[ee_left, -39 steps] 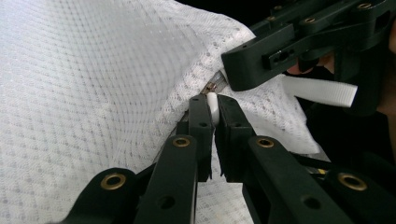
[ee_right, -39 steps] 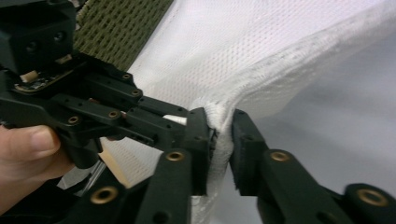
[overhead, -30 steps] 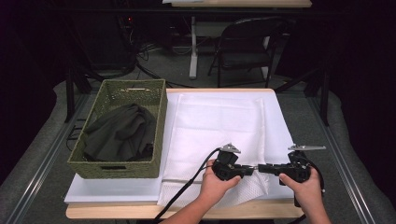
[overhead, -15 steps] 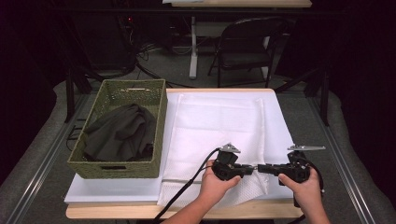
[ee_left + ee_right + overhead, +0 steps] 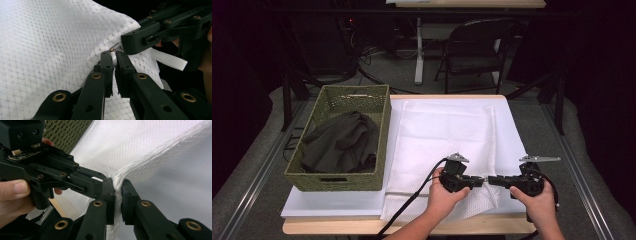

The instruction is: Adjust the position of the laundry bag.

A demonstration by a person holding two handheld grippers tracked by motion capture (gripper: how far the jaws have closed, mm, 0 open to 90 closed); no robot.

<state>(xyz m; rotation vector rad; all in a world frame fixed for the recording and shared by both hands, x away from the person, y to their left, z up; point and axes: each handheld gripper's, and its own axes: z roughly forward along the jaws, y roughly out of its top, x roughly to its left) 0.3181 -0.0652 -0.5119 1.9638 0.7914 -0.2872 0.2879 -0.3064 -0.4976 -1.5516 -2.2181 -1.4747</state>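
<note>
- A white mesh bag [image 5: 447, 135] is lying flat across the middle of the surface [image 5: 337, 227], on a white sheet that is covering most of the wooden top.
- The left hand-held gripper [image 5: 481, 181] is sitting at about 5 o'clock on the bag, near its front right corner, pointing toward 3 o'clock.
- In the left gripper view, its jaws are closing on a small white part at the bag's [image 5: 50, 42] hem, with mesh bunching just beside them.
- The right hand-held gripper [image 5: 492, 181] is facing it from 3 o'clock, tips nearly meeting the left one's.
- In the right gripper view, its jaws are pinching a thick rolled edge of the mesh [image 5: 155, 147], which is rising away toward 1 o'clock.
- A flat white strap [image 5: 168, 60] is sticking out at 3 o'clock past the right tool in the left gripper view.
- A green woven basket [image 5: 379, 145] is standing at 9 o'clock of the bag, touching its left edge, and is holding a dark crumpled cloth [image 5: 342, 142].
- A dark folding chair [image 5: 477, 47] is standing beyond the surface at 12 o'clock.
</note>
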